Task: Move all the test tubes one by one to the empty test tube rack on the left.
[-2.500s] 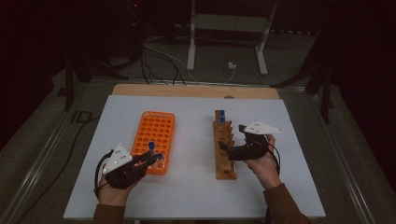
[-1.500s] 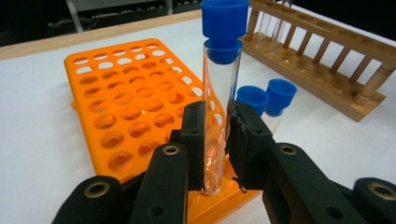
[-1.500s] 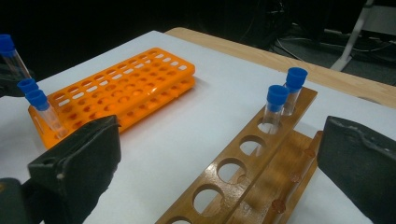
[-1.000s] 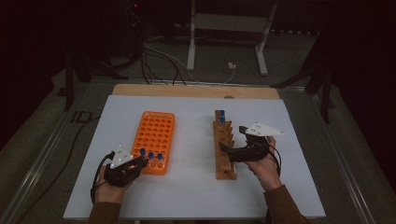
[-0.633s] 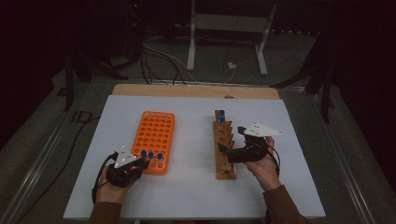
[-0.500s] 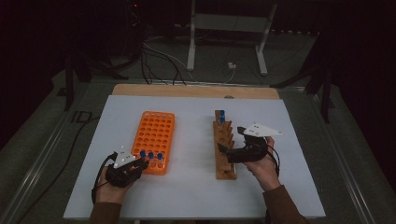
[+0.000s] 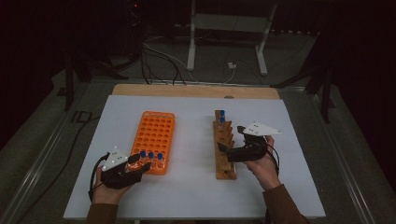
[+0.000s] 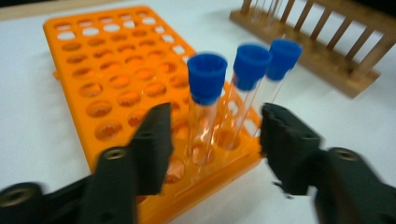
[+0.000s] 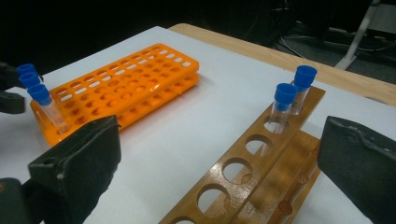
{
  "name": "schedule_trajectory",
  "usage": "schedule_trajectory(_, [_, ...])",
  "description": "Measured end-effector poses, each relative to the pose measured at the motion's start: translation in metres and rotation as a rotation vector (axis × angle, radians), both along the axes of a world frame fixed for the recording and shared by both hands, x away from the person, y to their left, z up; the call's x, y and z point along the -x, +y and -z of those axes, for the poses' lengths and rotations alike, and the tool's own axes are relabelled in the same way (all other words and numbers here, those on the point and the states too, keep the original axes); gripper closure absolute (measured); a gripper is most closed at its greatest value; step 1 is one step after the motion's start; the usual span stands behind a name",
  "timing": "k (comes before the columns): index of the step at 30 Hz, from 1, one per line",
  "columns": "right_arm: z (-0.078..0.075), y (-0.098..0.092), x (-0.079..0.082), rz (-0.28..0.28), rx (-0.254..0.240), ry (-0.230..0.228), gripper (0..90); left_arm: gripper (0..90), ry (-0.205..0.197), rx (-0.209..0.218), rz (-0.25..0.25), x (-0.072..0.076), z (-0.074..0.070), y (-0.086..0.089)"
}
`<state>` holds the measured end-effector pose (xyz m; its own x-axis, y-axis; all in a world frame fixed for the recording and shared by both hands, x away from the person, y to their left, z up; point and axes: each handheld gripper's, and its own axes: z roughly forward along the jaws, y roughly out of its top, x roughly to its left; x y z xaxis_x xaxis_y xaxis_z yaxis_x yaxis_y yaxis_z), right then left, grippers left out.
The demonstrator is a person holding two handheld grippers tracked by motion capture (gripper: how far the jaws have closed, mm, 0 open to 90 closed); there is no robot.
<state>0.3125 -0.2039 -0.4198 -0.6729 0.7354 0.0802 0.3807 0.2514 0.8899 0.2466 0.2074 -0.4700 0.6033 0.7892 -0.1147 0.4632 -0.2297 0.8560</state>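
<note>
The left gripper [image 8: 212, 140], held low and level, has just opened its fingers off the nearest tube [image 8: 204, 109] in the orange rack [image 8: 93, 74].

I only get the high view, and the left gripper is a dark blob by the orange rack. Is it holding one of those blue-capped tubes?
Observer: No. Up close, the left gripper has just been opening its jaws. The nearest tube stands between them in the orange rack, untouched.
Operator: And the right gripper?
Observer: The right gripper has its jaws wide apart by the wooden rack, and they grip nothing.
Operator: Is there anything inside the tubes?
Observer: The nearest tube's glass looks clear, with no liquid that I can make out.
</note>
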Motion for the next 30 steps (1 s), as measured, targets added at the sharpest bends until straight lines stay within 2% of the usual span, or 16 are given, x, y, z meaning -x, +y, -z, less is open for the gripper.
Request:
schedule_trajectory(5, [0.000,0.000,-0.005,0.009,0.003,0.006,0.3,24.2,-0.039,0.015,-0.026,0.003,-0.005,-0.001])
schedule_trajectory(9, [-0.001,0.002,-0.011,0.018,0.008,0.002,0.3,13.8,-0.054,0.027,-0.038,0.004,-0.008,-0.002])
schedule_trajectory(11, [-0.002,0.003,-0.015,0.021,0.002,0.003,3.6,3.0,-0.052,0.036,-0.045,0.004,-0.009,-0.003])
schedule_trajectory(12, [-0.002,0.003,-0.017,0.018,0.003,0.004,3.9,1.4,-0.057,0.041,-0.049,0.004,-0.010,-0.002])
schedule_trajectory(16, [0.000,0.007,-0.027,0.015,0.041,0.003,5.7,0.4,-0.070,0.057,-0.050,0.006,-0.012,-0.002])
schedule_trajectory(18, [0.002,0.008,-0.034,0.023,0.053,0.017,7.2,0.4,-0.076,0.053,-0.052,0.006,-0.013,-0.003])
schedule_trajectory(23, [0.013,0.012,-0.049,0.065,0.083,0.054,16.9,0.4,-0.073,0.059,-0.049,0.006,-0.012,-0.005])
schedule_trajectory(25, [0.016,0.014,-0.054,0.066,0.097,0.066,25.3,0.4,-0.074,0.055,-0.050,0.006,-0.012,-0.006])
schedule_trajectory(30, [0.018,0.016,-0.064,0.080,0.100,0.060,47.6,0.4,-0.073,0.055,-0.054,0.006,-0.011,-0.006])
